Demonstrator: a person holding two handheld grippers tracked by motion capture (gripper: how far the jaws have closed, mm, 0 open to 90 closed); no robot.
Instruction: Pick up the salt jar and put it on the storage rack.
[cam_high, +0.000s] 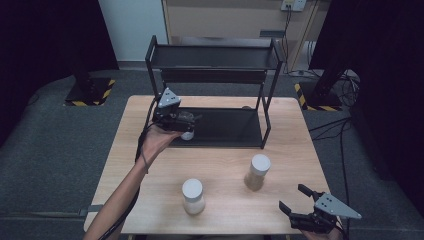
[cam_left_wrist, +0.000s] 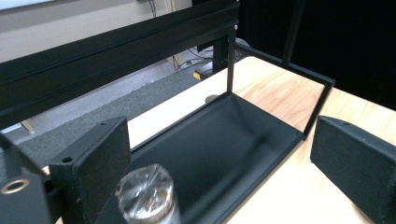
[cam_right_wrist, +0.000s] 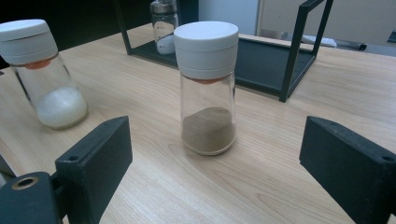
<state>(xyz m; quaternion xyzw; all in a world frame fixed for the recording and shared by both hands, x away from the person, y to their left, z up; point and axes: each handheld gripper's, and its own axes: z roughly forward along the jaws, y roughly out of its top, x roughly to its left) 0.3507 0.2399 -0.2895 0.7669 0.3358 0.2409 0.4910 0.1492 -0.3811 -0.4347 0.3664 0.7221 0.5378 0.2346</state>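
Standing on the smooth wooden bench (cam_right_wrist: 154, 186), mid-frame, a glass jar (cam_right_wrist: 207, 88) holds brown powder under a round white lid. Both the right gripper (cam_right_wrist: 215, 186) and left gripper (cam_left_wrist: 219, 177) have wide-open, empty jaws.

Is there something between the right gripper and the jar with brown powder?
Nothing visible. The right gripper is open, and the brown-powder jar stands straight ahead of its jaws with bare table between. The white-powder jar stands off to the side.
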